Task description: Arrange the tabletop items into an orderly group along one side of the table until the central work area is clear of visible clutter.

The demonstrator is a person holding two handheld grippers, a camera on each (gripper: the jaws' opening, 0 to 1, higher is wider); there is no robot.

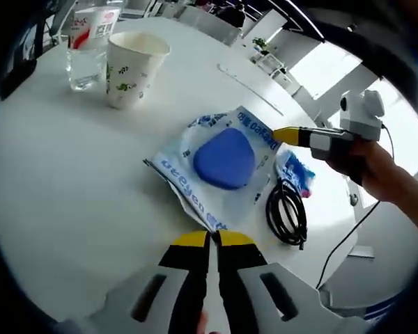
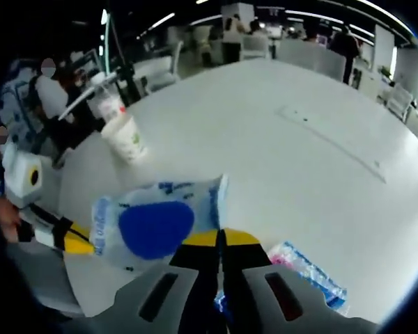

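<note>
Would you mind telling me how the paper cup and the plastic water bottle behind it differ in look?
The paper cup is opaque white with a dark leafy print; the water bottle is clear plastic with a red-and-white label. The paper cup is open-topped and tapers towards its base, while the water bottle is straight-sided, its top cut off by the view. Both stand upright, close together, on the white table.

Round white table [image 1: 49, 209], glossy. Long narrow recessed cover strip [image 2: 334, 139] set flush in the tabletop, near its far edge. Beyond the table: white chairs [image 2: 153, 69], standing people [image 2: 345, 43] in the dim background, bright ceiling light strips [image 2: 160, 19] overhead.
</note>
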